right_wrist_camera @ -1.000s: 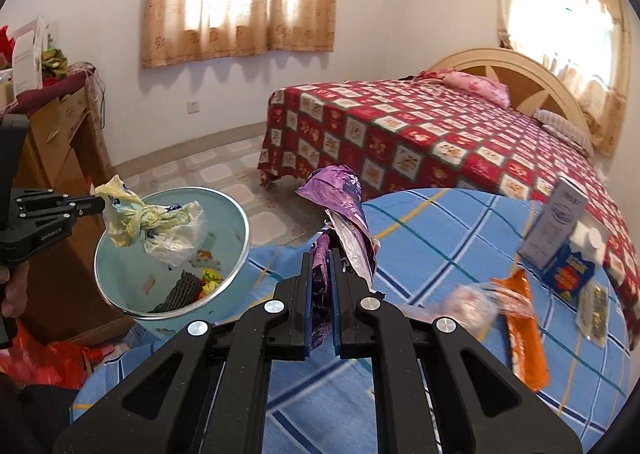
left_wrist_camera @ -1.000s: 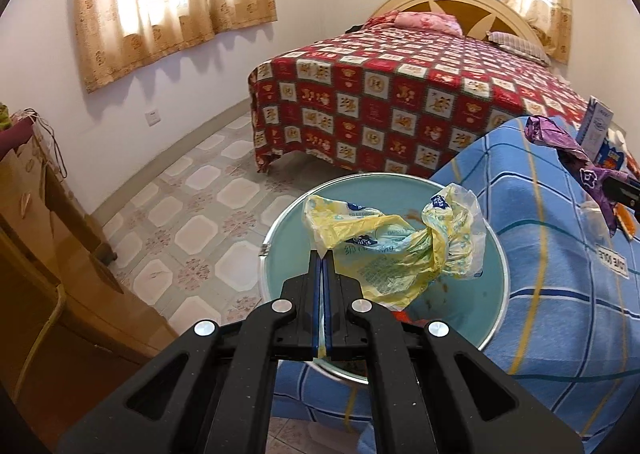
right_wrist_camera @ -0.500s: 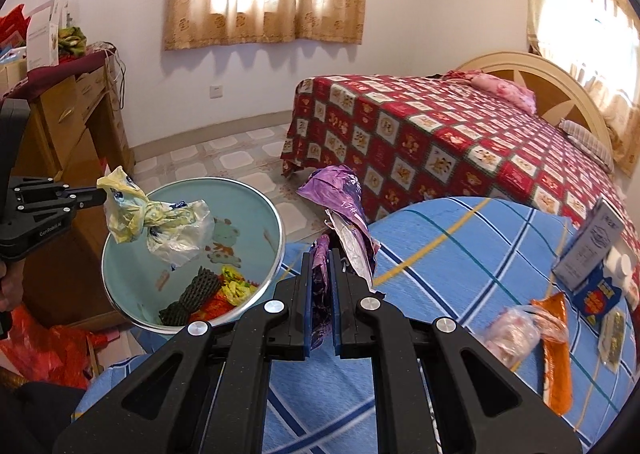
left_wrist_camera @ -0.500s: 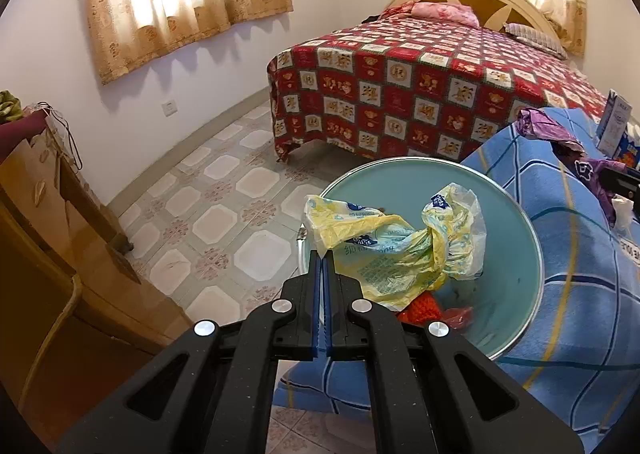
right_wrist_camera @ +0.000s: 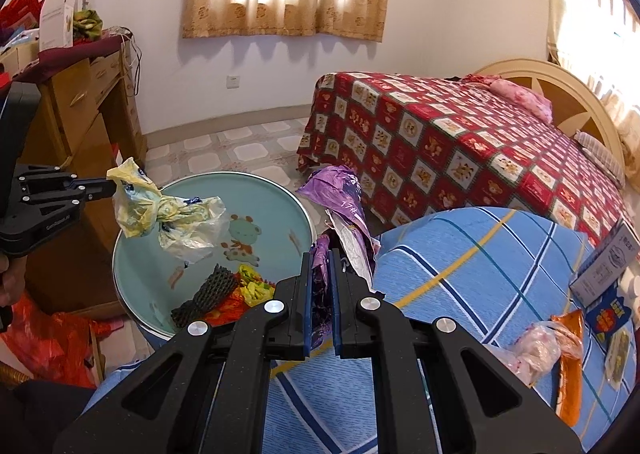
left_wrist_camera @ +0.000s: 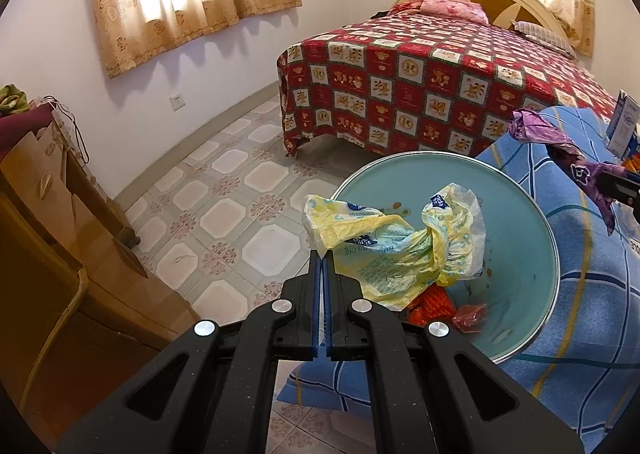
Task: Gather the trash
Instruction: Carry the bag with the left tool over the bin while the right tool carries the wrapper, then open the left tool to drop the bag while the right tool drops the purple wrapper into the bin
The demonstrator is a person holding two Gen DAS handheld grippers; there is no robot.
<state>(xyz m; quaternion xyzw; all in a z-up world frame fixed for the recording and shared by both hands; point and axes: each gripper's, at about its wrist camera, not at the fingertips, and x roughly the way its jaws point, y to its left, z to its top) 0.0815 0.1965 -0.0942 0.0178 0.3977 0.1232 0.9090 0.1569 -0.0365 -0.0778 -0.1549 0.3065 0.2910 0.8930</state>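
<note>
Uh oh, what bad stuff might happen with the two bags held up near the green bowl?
The yellow bag hangs from the left gripper near the basin rim, so it might drop onto the floor. The purple wrapper in the right gripper is beside the basin, not above it: released now, it would likely miss.

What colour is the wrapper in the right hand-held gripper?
Purple wrapper, pinched in the right hand-held gripper; clearest in the right wrist view.
</note>
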